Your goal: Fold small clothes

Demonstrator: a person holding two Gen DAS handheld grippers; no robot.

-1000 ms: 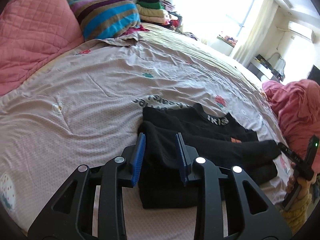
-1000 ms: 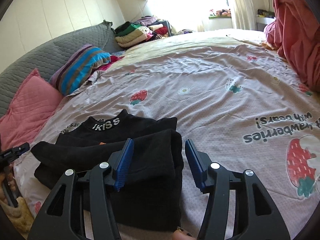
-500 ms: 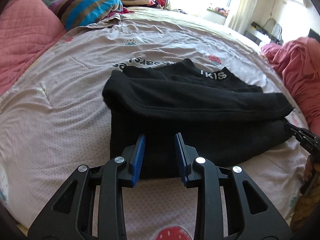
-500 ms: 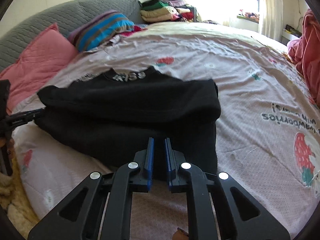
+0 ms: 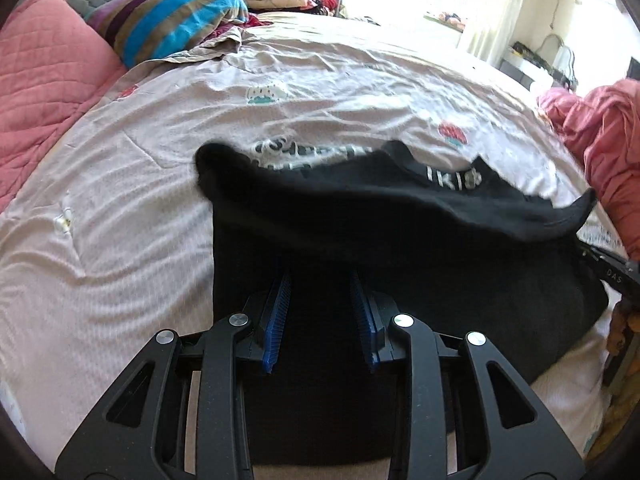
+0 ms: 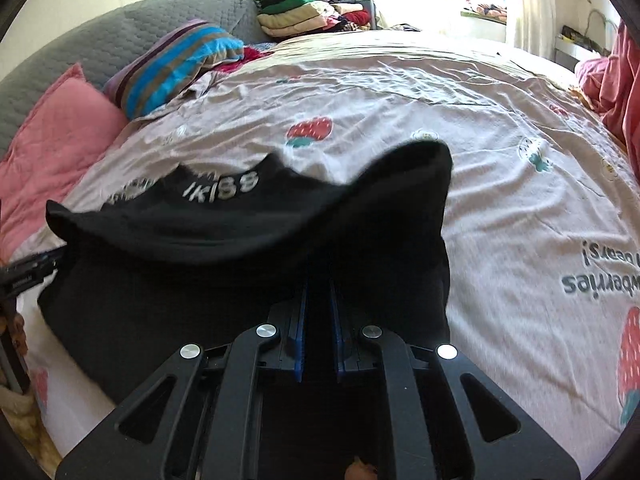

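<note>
A black top [image 5: 400, 220] with a white-lettered collar [image 5: 448, 178] lies on the strawberry-print bedsheet [image 5: 160, 208]. Its near part is raised and drapes over both sets of fingertips. My left gripper [image 5: 319, 280] has black cloth filling the gap between its blue pads [image 5: 276, 320] and grips the near left edge. My right gripper [image 6: 319, 284] is shut tight on the near right edge of the top [image 6: 240, 232]. The collar [image 6: 224, 190] faces away from me. Each view shows the other gripper at the garment's far side, the right gripper [image 5: 608, 272] and the left gripper [image 6: 28, 276].
A pink quilted pillow [image 5: 44, 80] and a striped pillow [image 5: 172, 28] sit at the head of the bed. A stack of folded clothes [image 6: 312, 16] lies beyond them. A pink blanket [image 5: 612, 144] is heaped at the right. The sheet past the collar is bare.
My right gripper closed from wide open onto the garment's near edge. Both grippers came in low at that edge, and the garment's upper part has lifted and billowed over the fingertips.
</note>
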